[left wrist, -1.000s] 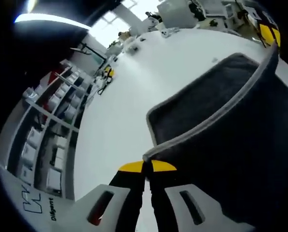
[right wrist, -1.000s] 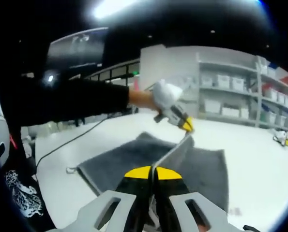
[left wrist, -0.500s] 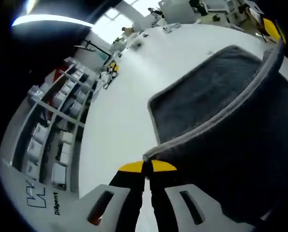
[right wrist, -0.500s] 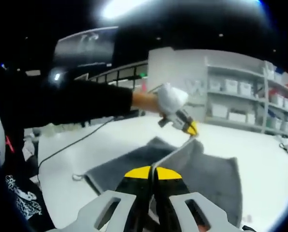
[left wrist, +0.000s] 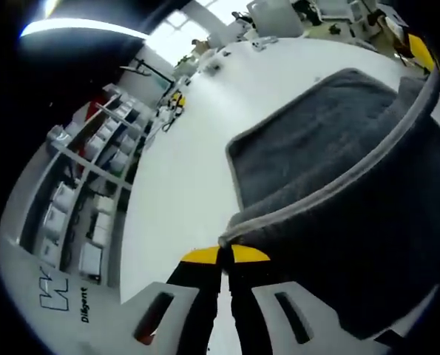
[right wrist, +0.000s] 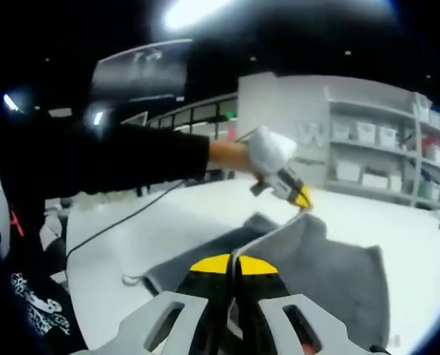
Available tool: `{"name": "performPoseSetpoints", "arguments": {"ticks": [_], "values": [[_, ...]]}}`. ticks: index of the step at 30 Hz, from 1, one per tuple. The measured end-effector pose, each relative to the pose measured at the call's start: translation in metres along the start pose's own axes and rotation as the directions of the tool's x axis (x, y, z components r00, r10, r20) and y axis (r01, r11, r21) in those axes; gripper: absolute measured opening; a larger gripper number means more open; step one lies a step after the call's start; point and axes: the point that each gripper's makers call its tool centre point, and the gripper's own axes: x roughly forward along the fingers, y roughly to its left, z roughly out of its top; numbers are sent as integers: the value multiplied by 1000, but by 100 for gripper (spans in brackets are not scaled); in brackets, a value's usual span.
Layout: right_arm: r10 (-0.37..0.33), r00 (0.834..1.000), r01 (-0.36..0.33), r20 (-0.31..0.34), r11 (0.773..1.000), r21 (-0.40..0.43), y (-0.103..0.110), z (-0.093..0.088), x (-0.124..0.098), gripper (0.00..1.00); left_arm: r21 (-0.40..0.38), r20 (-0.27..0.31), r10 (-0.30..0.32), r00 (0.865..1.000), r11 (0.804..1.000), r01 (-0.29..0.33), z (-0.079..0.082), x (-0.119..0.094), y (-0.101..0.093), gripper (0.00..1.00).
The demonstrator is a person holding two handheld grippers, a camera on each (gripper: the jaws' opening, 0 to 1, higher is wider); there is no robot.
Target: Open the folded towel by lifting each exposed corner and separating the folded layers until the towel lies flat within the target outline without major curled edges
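Two tongs (left, right) each pinch one towel hem.

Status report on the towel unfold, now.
Left gripper and right gripper both shut on the towel hem, top layer lifted between them. Lower layer flat on the white table. Nothing in the way.

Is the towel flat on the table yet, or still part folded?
Part folded: the towel's upper layer is held up by its pale hem between both tongs, left and right, above the table.
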Motion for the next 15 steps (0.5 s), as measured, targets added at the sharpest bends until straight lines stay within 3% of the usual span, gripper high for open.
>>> {"name": "performPoseSetpoints", "arguments": {"ticks": [10, 15], "values": [[35, 999, -35, -2, 999, -13, 18, 1, 17, 0, 4, -36, 25, 999, 1000, -24, -17, -18, -2, 2], [41, 999, -41, -6, 999, -29, 25, 2, 24, 0, -8, -50, 46, 998, 999, -47, -34, -31, 1, 2]]}}
